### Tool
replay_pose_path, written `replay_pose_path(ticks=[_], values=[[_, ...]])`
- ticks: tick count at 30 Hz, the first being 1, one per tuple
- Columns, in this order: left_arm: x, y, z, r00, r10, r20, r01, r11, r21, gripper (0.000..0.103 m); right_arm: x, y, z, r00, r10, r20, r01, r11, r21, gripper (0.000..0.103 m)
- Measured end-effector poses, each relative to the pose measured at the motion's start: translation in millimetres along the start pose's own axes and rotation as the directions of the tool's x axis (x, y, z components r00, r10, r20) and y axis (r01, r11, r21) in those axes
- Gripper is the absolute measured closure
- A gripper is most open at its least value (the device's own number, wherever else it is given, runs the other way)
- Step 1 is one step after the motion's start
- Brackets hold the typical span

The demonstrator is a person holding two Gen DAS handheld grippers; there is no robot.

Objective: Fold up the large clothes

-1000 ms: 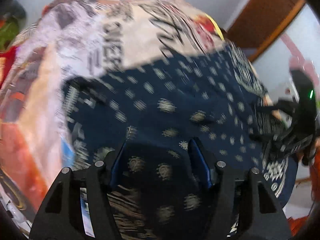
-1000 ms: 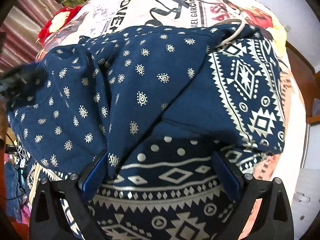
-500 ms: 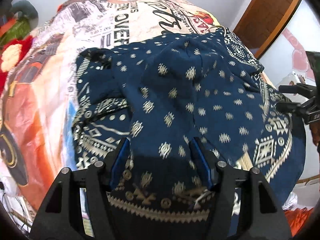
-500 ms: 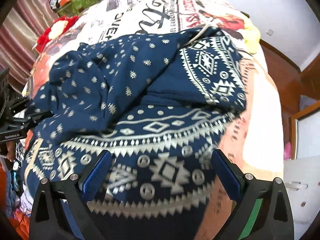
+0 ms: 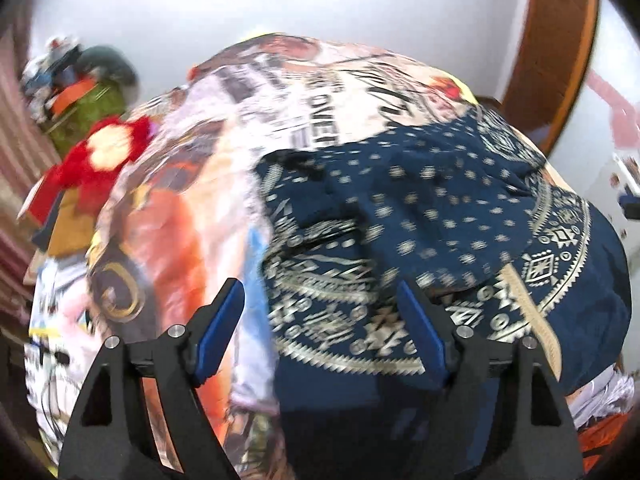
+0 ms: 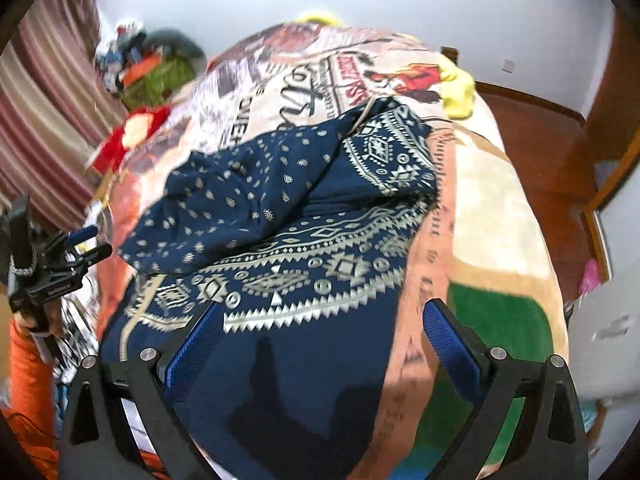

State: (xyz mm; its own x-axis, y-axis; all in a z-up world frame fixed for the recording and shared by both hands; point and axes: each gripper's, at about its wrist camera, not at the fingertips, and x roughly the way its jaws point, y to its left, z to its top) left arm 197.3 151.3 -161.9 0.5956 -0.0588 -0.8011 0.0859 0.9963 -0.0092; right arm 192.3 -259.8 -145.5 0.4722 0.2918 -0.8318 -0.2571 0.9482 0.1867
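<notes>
Navy patterned garment lies folded over on printed bedspread, ahead of and below both tools. Left gripper: jaws opening, nothing pinched between them. Right gripper: jaws spread wide, empty, above garment's near hem.

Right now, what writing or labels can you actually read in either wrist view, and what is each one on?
"OVE": partial bold black letters printed on the bedspread, cut off by the navy patterned garment.
Red banner lettering on the bedspread: too blurred to read.
Large black script on the bedspread: illegible.
Dark lettering along the bedspread's pink edge strip: blurred, unreadable.
Small white label on the left gripper: too small to read.
The garment bears patterns only.
</notes>
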Motion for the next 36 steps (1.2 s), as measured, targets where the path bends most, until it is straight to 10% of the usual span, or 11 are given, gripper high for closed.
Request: replay_pose_path(ticks=[14, 28, 34, 36], values=[[37.4, 58.2, -102.7, 0.969, -0.121, -0.216, 0.036, 0.932, -0.361, 0.024, -29.9, -23.3, -71.8, 0.994, 0.092, 0.059, -0.104, 0.964, 0.244, 0.005], [53.9, 61.7, -131.4, 0.896, -0.415, -0.159, 0.241, 0.754, -0.612, 0.036, -0.5, -11.5, -92.0, 0.988, 0.155, 0.016, -0.155, 0.958, 0.242, 0.050], [44.0, 40.5, -111.0, 0.892, -0.432, -0.133, 0.304, 0.790, -0.532, 0.056, 4.4, -7.6, -92.0, 0.988, 0.139, 0.064, -0.151, 0.952, 0.265, 0.077], [40.6, 33.4, -101.6, 0.891, -0.435, -0.125, 0.322, 0.803, -0.502, 0.078, 3.9, -2.9, -87.8, 0.982, 0.168, 0.083, -0.184, 0.952, 0.246, 0.086]])
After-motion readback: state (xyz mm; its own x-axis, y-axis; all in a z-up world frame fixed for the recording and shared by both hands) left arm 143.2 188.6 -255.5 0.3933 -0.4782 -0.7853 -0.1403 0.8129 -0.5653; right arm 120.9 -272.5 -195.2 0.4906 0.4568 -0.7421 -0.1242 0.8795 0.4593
